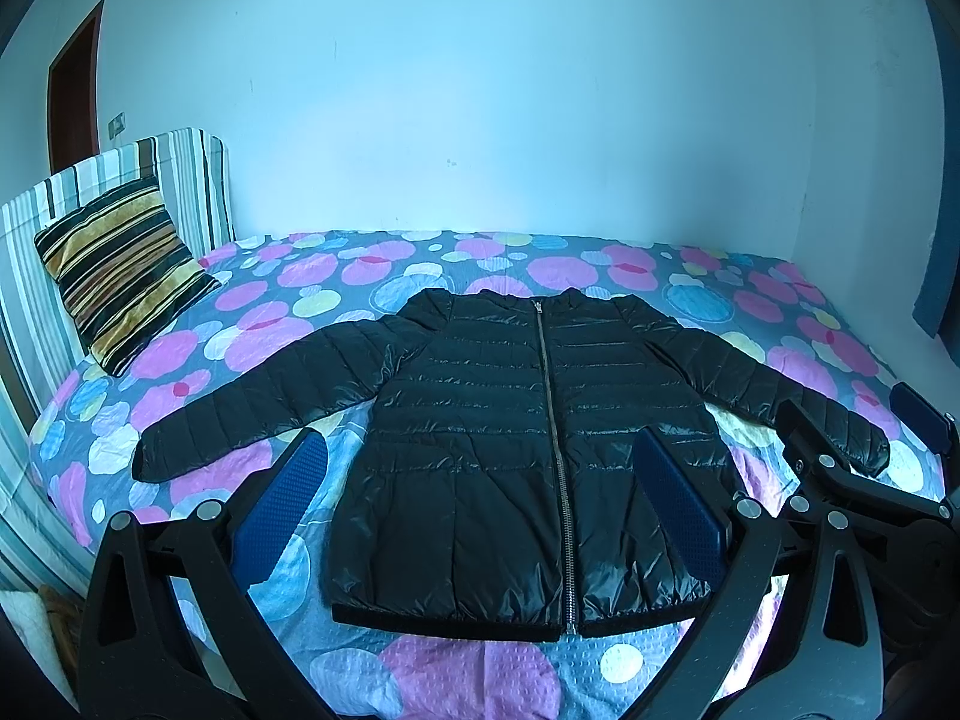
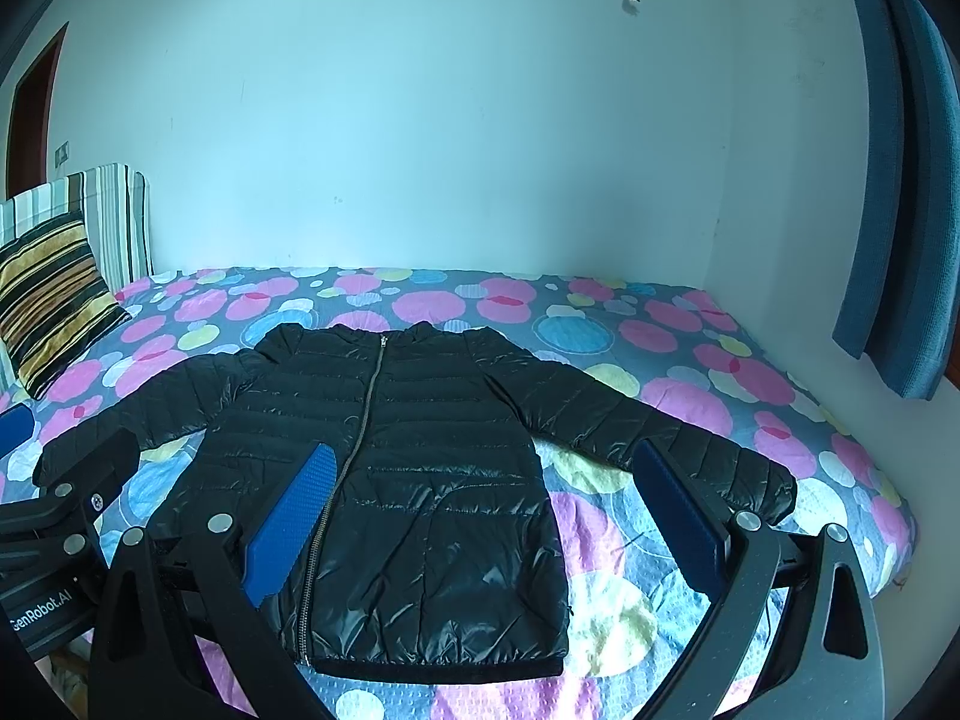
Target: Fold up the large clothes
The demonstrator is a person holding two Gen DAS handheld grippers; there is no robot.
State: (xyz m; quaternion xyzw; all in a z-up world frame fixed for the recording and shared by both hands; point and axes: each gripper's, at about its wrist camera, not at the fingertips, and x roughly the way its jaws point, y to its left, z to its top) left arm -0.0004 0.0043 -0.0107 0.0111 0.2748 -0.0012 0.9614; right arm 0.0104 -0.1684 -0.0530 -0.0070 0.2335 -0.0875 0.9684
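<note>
lying flat on the bed (image 1: 420,678), zipped up with both sleeves spread out, is the black puffy jacket (image 1: 510,450). your left gripper (image 1: 480,510) and right gripper (image 2: 474,510) both hang above its bottom part, jaws wide apart, holding nothing. a stripy pillow (image 1: 120,276) leans at the bed's head.

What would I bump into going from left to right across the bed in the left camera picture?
Striped pillow → jacket's left-side sleeve → silver zipper → jacket's right-side sleeve.
</note>
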